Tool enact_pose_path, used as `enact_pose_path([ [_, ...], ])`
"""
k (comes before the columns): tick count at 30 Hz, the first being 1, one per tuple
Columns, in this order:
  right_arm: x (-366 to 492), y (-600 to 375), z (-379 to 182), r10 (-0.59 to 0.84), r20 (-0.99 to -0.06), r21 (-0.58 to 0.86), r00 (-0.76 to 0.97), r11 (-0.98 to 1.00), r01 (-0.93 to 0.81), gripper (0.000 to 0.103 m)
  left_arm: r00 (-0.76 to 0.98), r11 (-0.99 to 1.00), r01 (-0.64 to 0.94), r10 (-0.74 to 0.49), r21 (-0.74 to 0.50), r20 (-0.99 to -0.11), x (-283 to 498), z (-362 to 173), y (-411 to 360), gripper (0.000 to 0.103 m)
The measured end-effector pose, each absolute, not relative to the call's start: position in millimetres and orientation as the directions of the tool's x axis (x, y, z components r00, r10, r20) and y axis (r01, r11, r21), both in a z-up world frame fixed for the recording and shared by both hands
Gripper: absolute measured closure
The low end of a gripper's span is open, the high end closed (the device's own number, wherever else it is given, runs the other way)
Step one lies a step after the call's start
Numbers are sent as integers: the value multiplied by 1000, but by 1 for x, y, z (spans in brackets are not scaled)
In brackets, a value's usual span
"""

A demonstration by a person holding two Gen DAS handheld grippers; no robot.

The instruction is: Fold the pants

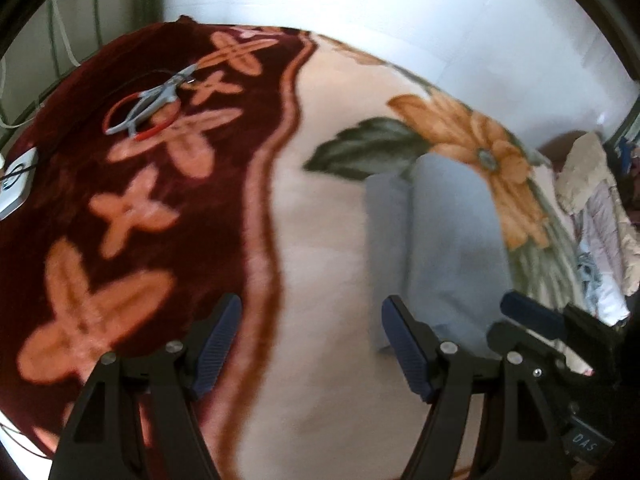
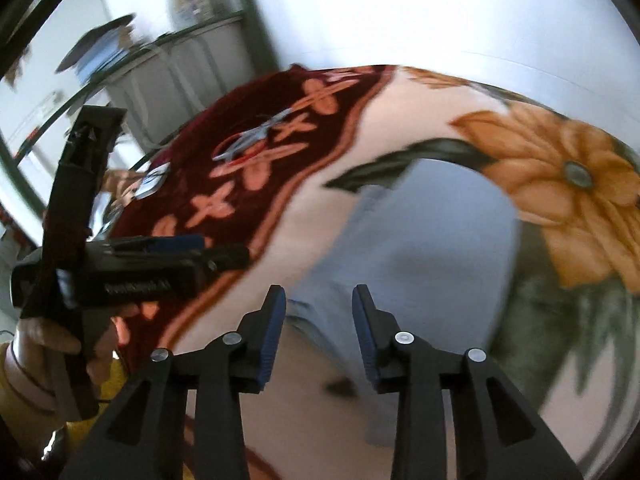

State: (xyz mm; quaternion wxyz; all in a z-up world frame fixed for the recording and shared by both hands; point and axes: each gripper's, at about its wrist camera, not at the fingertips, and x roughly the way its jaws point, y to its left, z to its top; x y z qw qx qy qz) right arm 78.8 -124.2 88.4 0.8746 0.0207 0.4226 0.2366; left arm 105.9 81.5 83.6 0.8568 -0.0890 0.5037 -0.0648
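Light blue pants (image 1: 440, 240) lie folded into a long strip on a flowered blanket (image 1: 320, 216). My left gripper (image 1: 312, 304) hovers over the blanket just left of the pants, jaws wide apart with nothing between them. In the right wrist view the pants (image 2: 420, 248) fill the middle, and my right gripper (image 2: 319, 292) hangs over their near end, jaws partly apart and open, the pads not pressing the cloth. The right gripper (image 1: 532, 312) also shows at the pants' right edge in the left wrist view. A hand (image 2: 40, 340) holds the left gripper (image 2: 172, 256) at the left.
A grey tool with a red loop (image 1: 152, 108) lies on the blanket's dark red border (image 1: 120, 208). A white device (image 1: 16, 184) sits at the far left edge. Piled clothes (image 1: 592, 208) lie to the right. A cabinet (image 2: 180, 64) stands behind the bed.
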Motion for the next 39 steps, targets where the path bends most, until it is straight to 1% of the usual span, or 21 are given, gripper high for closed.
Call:
enact_pose_path([
  [5,77,-162,78,335,-761,200,555,935,-292,65,481,958,86,-280,-273,-831,122,89,50,27],
  [11,74,-188,58,330,-770,247,547,944,-221,65,457,944,172,-331,-283,-826,147,79,10,27],
  [14,72,-194,51,328,-772,254,544,944,-209,65,434,938,201,-343,-281,-833,159,67,-5,34],
  [15,72,-198,49,328,-773,258,544,945,-203,65,428,938,204,-343,-281,-836,162,64,-7,34],
  [16,72,-199,48,328,-772,261,544,945,-199,65,418,940,200,-338,-277,-843,165,58,-10,36],
  [17,72,-202,46,330,-771,266,545,944,-194,65,413,939,198,-340,-281,-845,166,55,-11,49],
  [18,71,-203,45,331,-770,270,546,944,-191,64,408,935,200,-350,-292,-843,166,53,-12,73],
  [19,71,-205,44,331,-769,273,547,944,-187,64,413,933,198,-358,-302,-837,165,52,-12,81],
  [21,72,-208,43,331,-768,278,549,944,-180,64,446,930,196,-366,-309,-817,158,56,-10,88],
  [25,76,-207,43,328,-766,274,553,945,-180,64,531,935,190,-355,-300,-770,136,75,-3,89],
  [27,79,-206,43,329,-764,274,555,944,-183,65,547,940,165,-339,-299,-765,129,75,0,89],
  [31,84,-199,43,342,-757,278,557,940,-199,65,563,969,98,-243,-228,-790,122,56,8,87],
  [34,91,-190,40,348,-760,270,550,938,-219,64,537,971,61,-228,-232,-812,122,38,16,74],
  [36,98,-185,32,350,-770,266,534,936,-230,64,541,972,38,-215,-232,-813,122,36,20,55],
  [37,101,-183,29,350,-775,267,526,936,-229,63,539,972,26,-209,-232,-816,123,35,24,52],
  [39,105,-184,22,357,-779,282,515,934,-221,56,529,969,23,-221,-247,-819,123,34,28,49],
])
